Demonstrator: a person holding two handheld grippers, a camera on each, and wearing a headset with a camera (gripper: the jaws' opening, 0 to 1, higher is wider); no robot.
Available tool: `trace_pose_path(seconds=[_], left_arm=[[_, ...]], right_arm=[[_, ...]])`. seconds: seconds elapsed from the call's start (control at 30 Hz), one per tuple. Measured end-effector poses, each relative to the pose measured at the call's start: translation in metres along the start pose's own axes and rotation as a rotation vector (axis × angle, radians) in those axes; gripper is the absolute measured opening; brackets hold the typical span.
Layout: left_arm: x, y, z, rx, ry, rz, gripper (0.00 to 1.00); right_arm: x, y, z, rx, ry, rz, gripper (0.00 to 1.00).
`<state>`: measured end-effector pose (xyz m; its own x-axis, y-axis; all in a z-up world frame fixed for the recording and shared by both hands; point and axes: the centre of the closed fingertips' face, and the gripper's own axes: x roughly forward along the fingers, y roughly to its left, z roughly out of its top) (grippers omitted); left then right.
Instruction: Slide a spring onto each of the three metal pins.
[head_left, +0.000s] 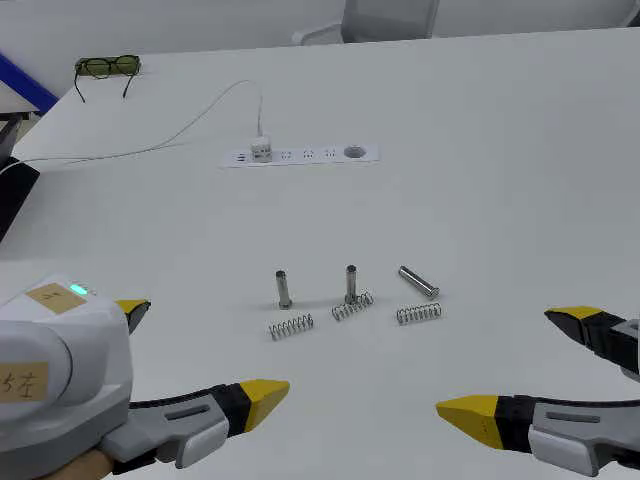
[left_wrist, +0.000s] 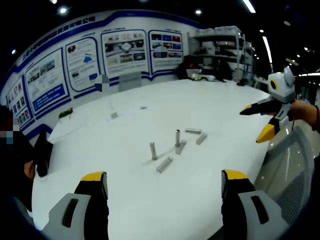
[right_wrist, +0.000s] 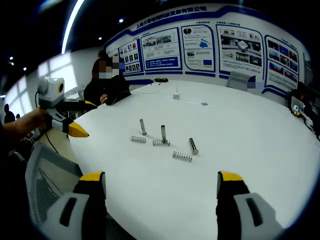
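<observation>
White tabletop (head_left: 520, 180) carries all the work parts, grouped at mid-depth ahead of both tools.

Nearest the person, the left gripper (head_left: 200, 350) and the right gripper (head_left: 515, 362) are held low over the near edge. Each has its jaws wide apart and nothing between them. Both point inward toward the parts.

Beyond the grippers and between them, three springs lie on their sides in a row. Their long axes run roughly across the head view, each slightly tilted.
- Left spring (head_left: 291, 326): nearest the left gripper.
- Middle spring (head_left: 352, 307): at the foot of the pin behind it; contact cannot be confirmed.
- Right spring (head_left: 418, 313): nearest the right gripper.

Just behind the springs are the three metal pins.
- Left pin (head_left: 283, 288): upright.
- Middle pin (head_left: 351, 283): upright.
- Right pin (head_left: 418, 282): lying flat, axis diagonal.

No pin carries a spring, so the task appears not yet begun. The flat pin will probably need standing up or holding before loading.

Farther back sit a power strip (head_left: 300, 155) and, at the far corner, glasses (head_left: 107, 67).
</observation>
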<state>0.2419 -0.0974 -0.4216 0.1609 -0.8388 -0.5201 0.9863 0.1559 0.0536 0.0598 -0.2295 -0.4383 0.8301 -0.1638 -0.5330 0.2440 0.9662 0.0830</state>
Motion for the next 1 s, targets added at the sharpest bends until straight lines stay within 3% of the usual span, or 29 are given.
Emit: trace_pose_path(seconds=[1.0], left_arm=[[0.001, -0.0015, -0.0017, 0.0, -0.004, -0.001, 0.96]], right_arm=[[0.0032, -0.001, 0.0003, -0.022, -0.002, 0.0, 0.89]])
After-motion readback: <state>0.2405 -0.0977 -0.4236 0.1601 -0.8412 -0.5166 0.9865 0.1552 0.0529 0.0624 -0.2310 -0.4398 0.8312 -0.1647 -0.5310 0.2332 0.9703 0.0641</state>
